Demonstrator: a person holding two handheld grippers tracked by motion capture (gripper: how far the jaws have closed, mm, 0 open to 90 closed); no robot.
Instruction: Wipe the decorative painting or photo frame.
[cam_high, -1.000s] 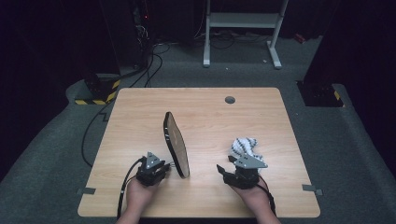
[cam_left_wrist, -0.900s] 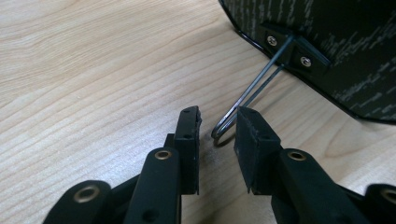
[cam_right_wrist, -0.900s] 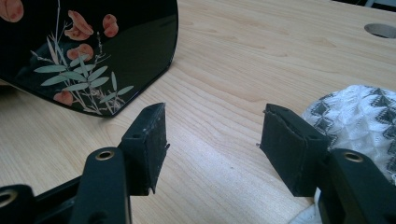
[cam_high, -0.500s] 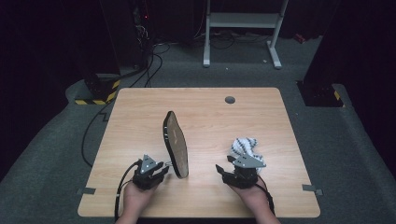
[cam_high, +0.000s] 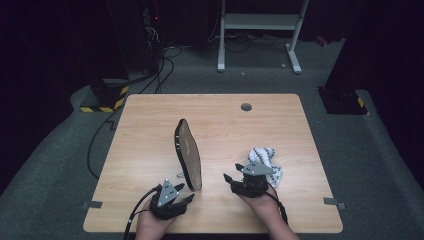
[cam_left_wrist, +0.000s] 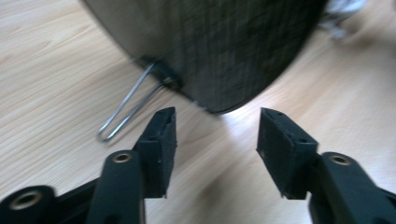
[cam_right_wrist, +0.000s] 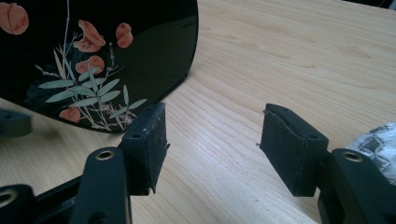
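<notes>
An oval black panel stands upright on a wire stand in the middle of the table. Its painted face shows orange flowers and green leaves; its back is dark and woven. My left gripper sits just short of the panel's near end. Its jaws have just been opening and nothing is between them. My right gripper rests open on the panel's painted side, with only bare wood between its pads. A patterned white cloth lies bunched beside it.
The wooden table has a small grey round cap near its far edge. Cables trail over the floor at the left. A white metal frame stands beyond the table.
My left gripper has drawn back from the panel's near end toward the table's front edge and its jaws have spread. The panel stays standing. The right gripper has not moved.
</notes>
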